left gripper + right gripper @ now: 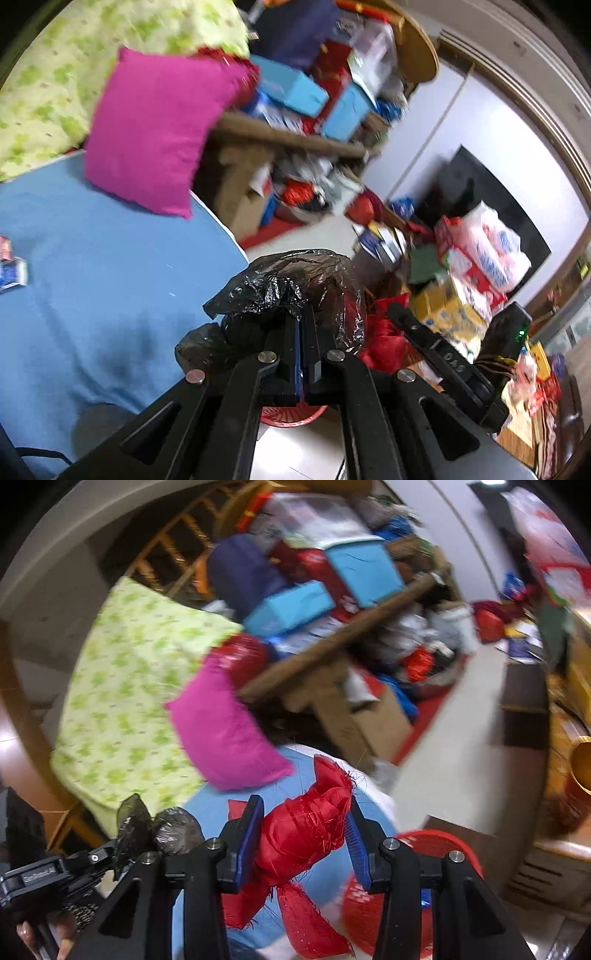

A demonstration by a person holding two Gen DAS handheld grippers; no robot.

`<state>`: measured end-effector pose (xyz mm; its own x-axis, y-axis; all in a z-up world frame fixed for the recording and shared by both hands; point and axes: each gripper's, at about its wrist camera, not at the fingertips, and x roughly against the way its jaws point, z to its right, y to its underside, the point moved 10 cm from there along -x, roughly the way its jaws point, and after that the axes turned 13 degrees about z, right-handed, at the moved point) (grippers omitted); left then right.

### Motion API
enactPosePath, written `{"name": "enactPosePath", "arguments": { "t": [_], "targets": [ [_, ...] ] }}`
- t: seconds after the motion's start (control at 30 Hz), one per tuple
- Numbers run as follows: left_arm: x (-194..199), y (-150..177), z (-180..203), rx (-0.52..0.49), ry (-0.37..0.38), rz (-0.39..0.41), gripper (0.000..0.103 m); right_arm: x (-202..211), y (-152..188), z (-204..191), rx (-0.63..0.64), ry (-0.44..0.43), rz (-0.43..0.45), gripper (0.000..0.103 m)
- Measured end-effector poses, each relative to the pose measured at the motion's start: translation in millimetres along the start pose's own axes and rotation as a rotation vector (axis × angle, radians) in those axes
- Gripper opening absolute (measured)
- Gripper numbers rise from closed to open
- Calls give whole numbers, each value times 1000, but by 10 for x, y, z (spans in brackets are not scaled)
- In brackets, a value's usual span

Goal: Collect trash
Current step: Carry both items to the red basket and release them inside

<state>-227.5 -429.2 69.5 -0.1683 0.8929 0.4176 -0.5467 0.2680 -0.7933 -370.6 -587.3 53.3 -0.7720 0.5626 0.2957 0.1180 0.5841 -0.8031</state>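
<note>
The left gripper [301,325] is clenched: its jaws meet flush, pinching a fold of crumpled black plastic bag [291,295] that bulges above and to both sides of the fingertips. Because thin film offers no bulk, full closure is probably what secures it.

The right gripper [303,834] grasps a wad of red fabric scrap [306,830]. Its blue-padded jaws stand partly apart, pressing on either side of the bundle; frayed ends hang loose below the pads. The gap is set by the thickness of the wad.

Both pieces of trash are thus held clear of the blue bedsheet [92,295], one in each gripper. In the right wrist view, the left gripper and its bag appear at lower left, so the two tools are close together, side by side.

Just below the jaws, a red mesh basket [439,845] stands on the pale floor beside the bed; it is the likely receptacle, which would explain why both loads are carried toward that side.

Farther out, a magenta cushion [155,133] leans against a green-patterned quilt [55,74]. A small printed wrapper [13,271] lies on the sheet at far left, apparently trash to be collected. Beyond the bed, boxes and bags are piled on and under a wooden table [332,638]. Motion blur obscures finer detail there.
</note>
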Motion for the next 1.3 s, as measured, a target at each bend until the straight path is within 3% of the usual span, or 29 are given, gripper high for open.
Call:
{"name": "enactPosePath", "arguments": {
  "t": [0.2,0.37,0.5,0.7,0.9,0.97,1.07,1.1,1.3],
  "targets": [
    [-742,500,131,-28,18,-142,1,-205,347,803,-48,151,-79,46],
    [-1254,861,110,-57,2,-255,1,-297,583,1242,-86,229,-132,46],
    [-1534,1168,64,-47,-4,-350,1,-364,729,1385,-110,254,-163,46],
    [-1736,1351,-38,-70,-41,-386,1,-442,855,1457,-126,279,-187,49],
    [-1859,1473,-173,-50,-55,-430,3,-491,903,1546,-140,307,-217,63],
    [-1832,1464,-172,-54,-45,-433,8,-464,887,1553,-141,316,-211,66],
    [-1687,1317,-195,-53,-39,-389,44,-437,838,1489,-146,302,-197,66],
    [-1578,1189,-225,-51,-46,-342,56,-429,814,1441,-149,291,-190,66],
    [-834,574,-570,-30,-114,-145,60,-406,579,749,-112,118,-126,68]
  ]
}}
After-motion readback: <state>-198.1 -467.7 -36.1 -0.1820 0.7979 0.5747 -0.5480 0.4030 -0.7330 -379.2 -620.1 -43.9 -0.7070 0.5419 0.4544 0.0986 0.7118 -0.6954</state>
